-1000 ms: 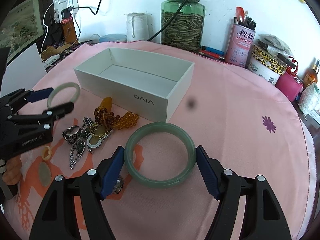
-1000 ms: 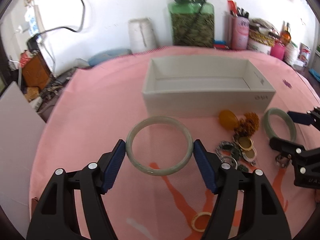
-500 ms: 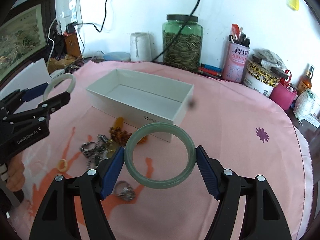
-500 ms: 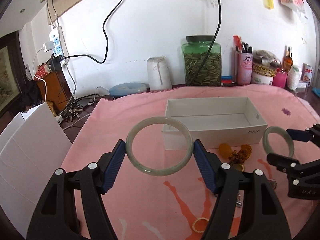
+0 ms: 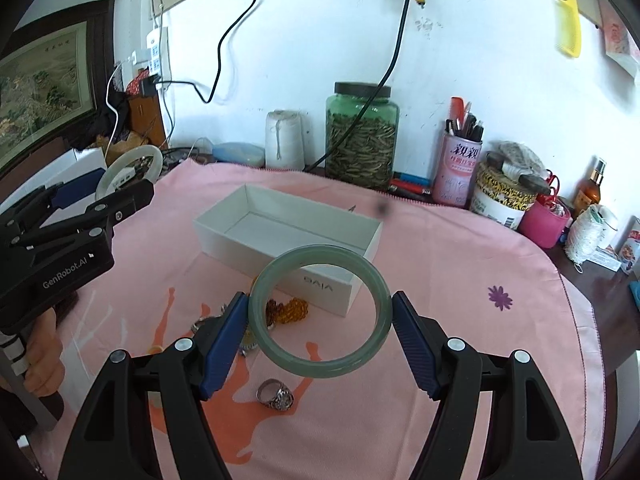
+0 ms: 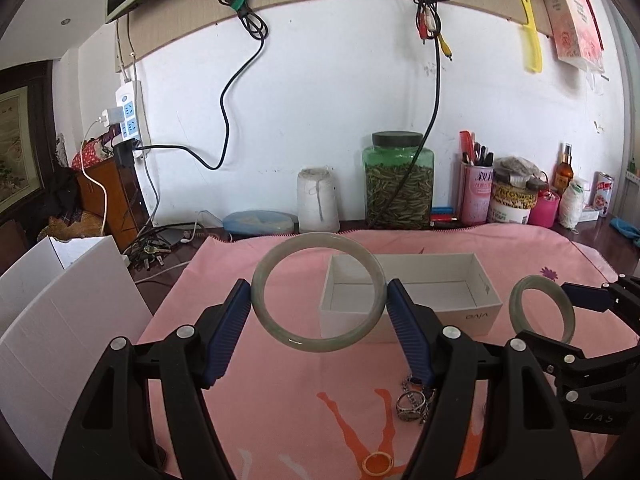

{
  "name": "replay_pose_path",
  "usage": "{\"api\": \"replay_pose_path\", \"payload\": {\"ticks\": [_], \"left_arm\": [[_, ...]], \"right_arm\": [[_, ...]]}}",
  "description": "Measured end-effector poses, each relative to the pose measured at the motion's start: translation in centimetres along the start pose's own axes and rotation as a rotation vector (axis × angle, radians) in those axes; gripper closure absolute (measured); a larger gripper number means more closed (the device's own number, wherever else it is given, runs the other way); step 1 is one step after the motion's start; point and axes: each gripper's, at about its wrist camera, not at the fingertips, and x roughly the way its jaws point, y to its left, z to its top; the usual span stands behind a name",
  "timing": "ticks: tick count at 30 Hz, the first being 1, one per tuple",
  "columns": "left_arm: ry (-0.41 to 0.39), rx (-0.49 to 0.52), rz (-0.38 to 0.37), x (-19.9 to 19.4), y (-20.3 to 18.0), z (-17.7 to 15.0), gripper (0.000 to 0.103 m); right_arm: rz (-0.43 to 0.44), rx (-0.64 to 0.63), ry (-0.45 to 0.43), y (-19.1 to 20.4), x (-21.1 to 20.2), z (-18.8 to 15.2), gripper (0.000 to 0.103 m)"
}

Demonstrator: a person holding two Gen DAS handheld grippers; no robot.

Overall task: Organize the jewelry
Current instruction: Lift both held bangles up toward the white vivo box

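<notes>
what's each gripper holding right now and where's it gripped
Left gripper holds a green jade bangle, right gripper a paler jade bangle; each is clamped across its outer rim at opposite sides.

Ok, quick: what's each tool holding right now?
Left tool: shut on the darker green jade bangle.
Right tool: shut on the paler jade bangle.
</notes>
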Motion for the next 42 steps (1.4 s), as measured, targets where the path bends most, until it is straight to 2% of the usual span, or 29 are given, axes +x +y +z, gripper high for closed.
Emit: {"api": "replay_pose_path", "payload": {"ticks": [9, 16, 22, 36, 42], "left_arm": [[-0.025, -0.015, -0.019, -0.4, -0.3, 2.3, 0.031], [-0.059, -0.029, -0.021, -0.2, -0.2, 4.0, 0.031], [-0.054, -0.013, -0.004, 0.7, -0.5, 4.8, 0.031], [-0.023, -0.008, 0.020, 0.3, -0.1, 3.1, 0.031], [0.018, -0.009, 0.017, -0.2, -0.4, 0.9, 0.031]], "right_arm": [[0.014, 0.002, -0.042, -0.2, 0.0, 2.2, 0.037], [0.013, 0.009, -0.053, -0.7, 0.7, 3.5, 0.037], [0.008, -0.001, -0.048, -1.0, 1.7, 4.1, 0.037], [-0.017, -0.005, 0.000, -1.2, 1.6, 2.1, 0.037], [-0.036, 0.008, 0.063, -1.2, 1.0, -0.2, 0.037]]}}
